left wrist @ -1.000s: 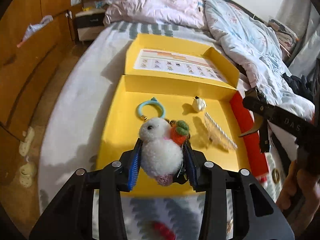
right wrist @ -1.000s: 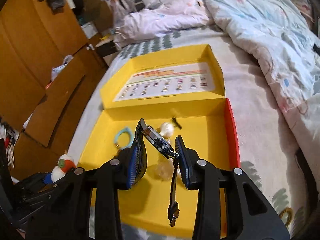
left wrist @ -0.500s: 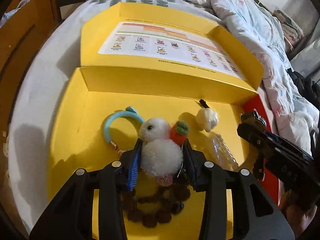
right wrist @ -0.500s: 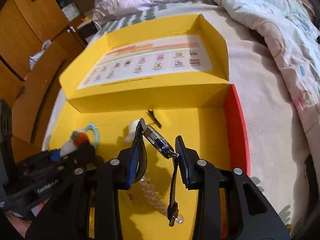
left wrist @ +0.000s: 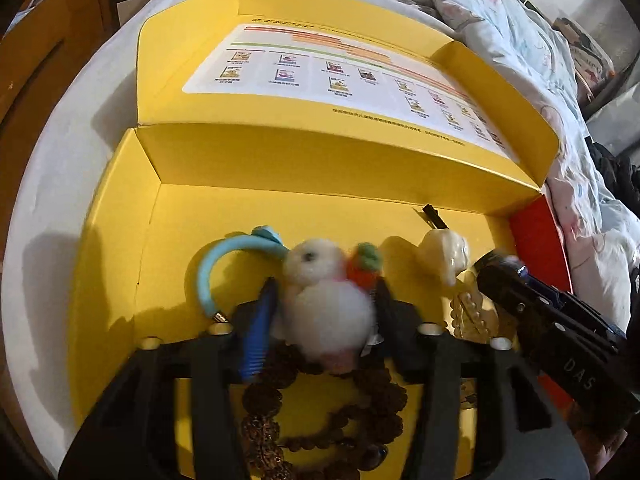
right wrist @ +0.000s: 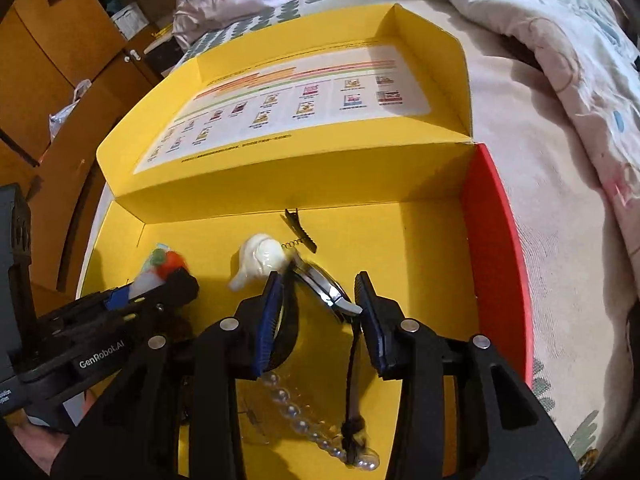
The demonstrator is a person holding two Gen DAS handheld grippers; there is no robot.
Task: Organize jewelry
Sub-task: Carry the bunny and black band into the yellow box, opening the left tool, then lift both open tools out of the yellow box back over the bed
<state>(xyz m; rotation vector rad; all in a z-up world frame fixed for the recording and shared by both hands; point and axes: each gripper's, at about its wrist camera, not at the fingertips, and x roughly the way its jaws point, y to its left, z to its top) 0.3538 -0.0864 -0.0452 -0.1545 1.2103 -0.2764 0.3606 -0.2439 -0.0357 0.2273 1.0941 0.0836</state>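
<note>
Both jaws opening over the yellow box [left wrist: 120, 240]. Left gripper [left wrist: 324, 312] frees the pompom [left wrist: 328, 312], lower centre; right gripper [right wrist: 320, 312] frees the watch [right wrist: 324, 288] — lift straight, avoid snagging.

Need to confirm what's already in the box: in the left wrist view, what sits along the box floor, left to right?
Blue ring → pom-pom bunny charm between the opening left gripper → white figurine → right gripper.
</note>
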